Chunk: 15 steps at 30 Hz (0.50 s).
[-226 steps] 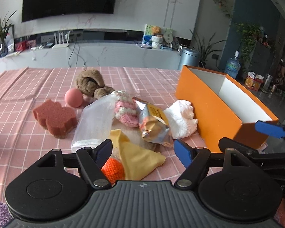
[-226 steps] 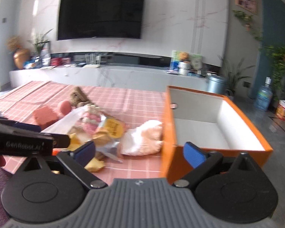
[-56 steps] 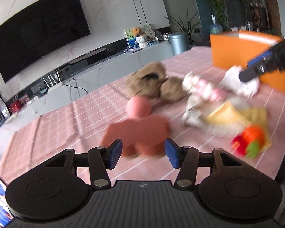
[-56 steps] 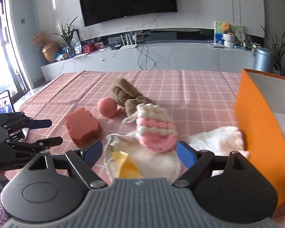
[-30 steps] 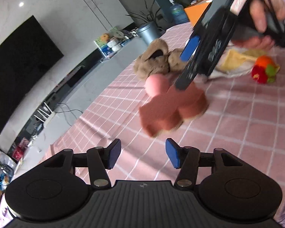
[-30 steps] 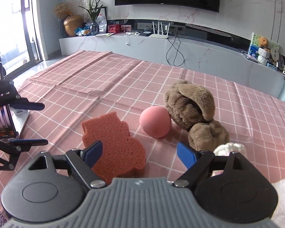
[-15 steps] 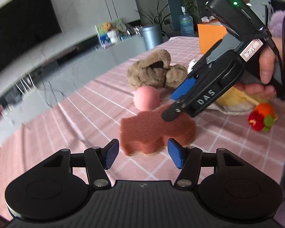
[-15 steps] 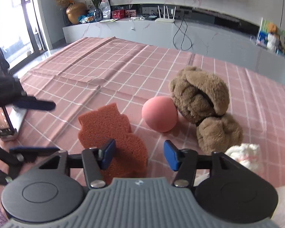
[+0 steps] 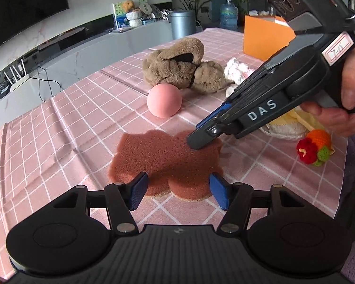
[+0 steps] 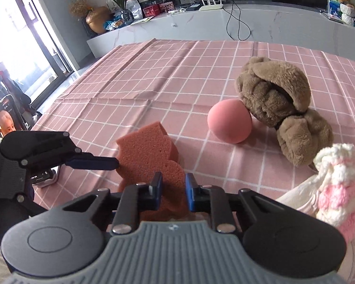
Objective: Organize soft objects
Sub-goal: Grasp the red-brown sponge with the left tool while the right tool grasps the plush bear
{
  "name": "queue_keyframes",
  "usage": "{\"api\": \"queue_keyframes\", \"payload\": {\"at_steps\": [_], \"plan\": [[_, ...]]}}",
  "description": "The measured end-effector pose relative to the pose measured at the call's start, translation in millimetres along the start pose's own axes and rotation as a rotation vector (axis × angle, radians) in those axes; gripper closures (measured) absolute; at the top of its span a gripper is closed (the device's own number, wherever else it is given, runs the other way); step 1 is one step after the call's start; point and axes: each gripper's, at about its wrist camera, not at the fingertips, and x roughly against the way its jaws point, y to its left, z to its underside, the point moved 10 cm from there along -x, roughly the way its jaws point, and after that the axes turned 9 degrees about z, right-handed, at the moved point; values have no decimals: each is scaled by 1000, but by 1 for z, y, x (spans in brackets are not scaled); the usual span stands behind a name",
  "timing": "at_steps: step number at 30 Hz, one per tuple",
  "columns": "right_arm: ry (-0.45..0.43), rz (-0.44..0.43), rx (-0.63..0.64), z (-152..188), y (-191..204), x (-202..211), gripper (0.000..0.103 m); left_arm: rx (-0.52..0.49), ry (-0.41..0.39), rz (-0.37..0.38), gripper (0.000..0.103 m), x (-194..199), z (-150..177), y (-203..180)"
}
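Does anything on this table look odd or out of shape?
The sponge does: the right claw has just closed on its near edge, squashing it narrow. Beside it, the ball and plush toy look normal.

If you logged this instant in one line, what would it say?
right gripper: just closed, pinching sponge | left gripper: open, astride sponge's near edge | box: far

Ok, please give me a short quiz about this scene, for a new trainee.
1. True or false: the right gripper is pinching the brown sponge.
2. What touches the pink ball? A) the orange box B) the brown plush toy C) the phone
3. Fill in: the left gripper is ____.

Key: 1 true; 2 B; 3 open, its pads either side of the sponge's near edge without squeezing it.
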Motion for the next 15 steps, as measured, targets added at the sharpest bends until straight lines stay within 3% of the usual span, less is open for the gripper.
{"api": "queue_keyframes", "payload": {"at_steps": [6, 10, 13, 15], "plan": [[15, 3, -30, 8, -6, 7, 87, 34, 47, -84, 34, 2, 0, 16], [3, 4, -21, 9, -5, 9, 87, 59, 57, -91, 34, 5, -2, 16], [-14, 11, -33, 4, -11, 15, 77, 102, 57, -62, 33, 7, -4, 12], [-42, 29, -13, -1, -14, 23, 75, 112, 54, -51, 24, 8, -9, 7]]}}
